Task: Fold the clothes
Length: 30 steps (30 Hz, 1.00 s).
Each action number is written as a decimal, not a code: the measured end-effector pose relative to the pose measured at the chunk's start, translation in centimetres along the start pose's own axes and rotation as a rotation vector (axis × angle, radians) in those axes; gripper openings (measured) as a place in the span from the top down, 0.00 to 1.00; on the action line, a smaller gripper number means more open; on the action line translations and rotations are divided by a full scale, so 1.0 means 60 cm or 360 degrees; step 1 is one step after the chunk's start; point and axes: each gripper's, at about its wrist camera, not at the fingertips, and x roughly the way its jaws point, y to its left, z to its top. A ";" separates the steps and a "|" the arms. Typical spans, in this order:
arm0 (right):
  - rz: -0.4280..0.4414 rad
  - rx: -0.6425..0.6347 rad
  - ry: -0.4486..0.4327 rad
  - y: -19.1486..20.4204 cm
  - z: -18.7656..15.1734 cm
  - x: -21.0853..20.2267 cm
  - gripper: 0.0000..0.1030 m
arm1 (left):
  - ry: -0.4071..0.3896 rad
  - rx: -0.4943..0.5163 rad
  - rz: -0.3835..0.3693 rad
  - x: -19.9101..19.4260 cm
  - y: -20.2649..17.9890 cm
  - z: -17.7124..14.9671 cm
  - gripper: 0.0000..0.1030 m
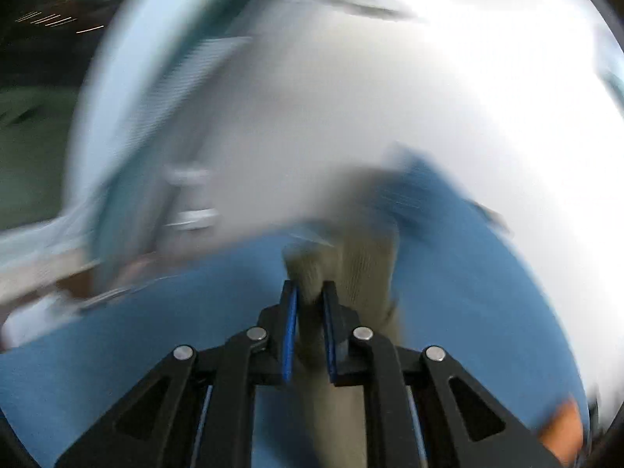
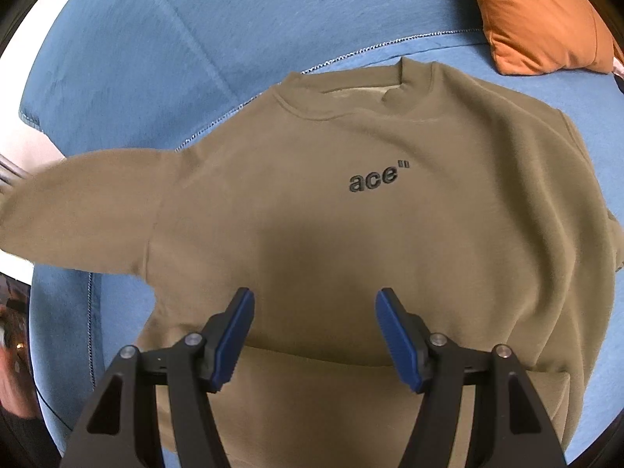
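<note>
An olive-brown sweatshirt [image 2: 351, 214] with black "ace" lettering lies face up on a blue sofa seat [image 2: 156, 58], collar at the far side. Its left sleeve [image 2: 89, 210] stretches out to the left, off the seat edge. My right gripper [image 2: 314, 312] is open and empty, hovering over the shirt's lower body near the hem. In the blurred left wrist view, my left gripper [image 1: 310, 292] is shut on a ribbed olive piece of the sweatshirt [image 1: 362, 273], likely the sleeve cuff, held above the blue sofa [image 1: 156, 331].
An orange cushion [image 2: 546, 19] rests at the sofa's back right corner; it also shows in the left wrist view [image 1: 561, 429]. A white wall [image 1: 390, 97] and blurred room furnishings fill the left wrist view. The sofa's left edge [image 2: 91, 312] has stitched piping.
</note>
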 end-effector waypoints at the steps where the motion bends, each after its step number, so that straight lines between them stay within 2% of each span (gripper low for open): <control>1: -0.0007 -0.0006 0.0003 -0.001 -0.001 0.001 0.36 | 0.0066 -0.0102 0.0122 0.015 0.034 0.000 0.75; 3: -0.0015 -0.0013 0.0008 -0.002 -0.003 0.002 0.36 | 0.0182 -0.0276 0.0338 0.040 0.093 0.001 0.72; 9: -0.0025 0.0001 -0.0027 -0.001 0.001 -0.003 0.36 | -0.0004 0.0207 0.0002 -0.037 -0.044 -0.026 0.69; 12: -0.0015 0.0010 -0.0047 0.002 0.003 -0.006 0.36 | 0.0281 0.0495 -0.0238 -0.006 -0.117 -0.094 0.68; 13: -0.0013 0.0012 -0.0053 0.003 0.004 -0.007 0.36 | 0.0427 0.0540 -0.0265 0.017 -0.125 -0.121 0.68; 14: -0.0011 0.0018 -0.0056 0.002 0.006 -0.007 0.36 | 0.0604 0.0567 -0.0245 0.051 -0.124 -0.151 0.68; 17: -0.0005 0.0040 -0.0078 -0.003 0.008 -0.014 0.36 | 0.0764 0.0559 0.0063 0.115 -0.085 -0.187 0.70; 19: -0.0002 0.0052 -0.0100 -0.010 0.008 -0.023 0.36 | 0.0621 0.0567 0.0335 0.120 -0.058 -0.181 0.94; 20: 0.0000 0.0059 -0.0112 -0.014 0.008 -0.027 0.36 | 0.0622 0.0569 0.0327 0.116 -0.064 -0.183 0.94; 23: 0.0014 0.0125 -0.0185 -0.037 0.014 -0.047 0.36 | 0.0499 0.0721 0.0200 0.062 -0.136 -0.198 0.83; 24: 0.0021 0.0173 -0.0229 -0.051 0.017 -0.057 0.36 | 0.0505 0.0772 0.0113 0.046 -0.163 -0.211 0.75; 25: 0.0030 0.0234 -0.0278 -0.067 0.020 -0.068 0.36 | 0.0516 0.0816 0.0030 0.031 -0.188 -0.224 0.74; 30: 0.0110 0.0795 -0.0596 -0.205 0.010 -0.146 0.36 | 0.0742 0.0903 -0.0239 -0.018 -0.278 -0.309 0.74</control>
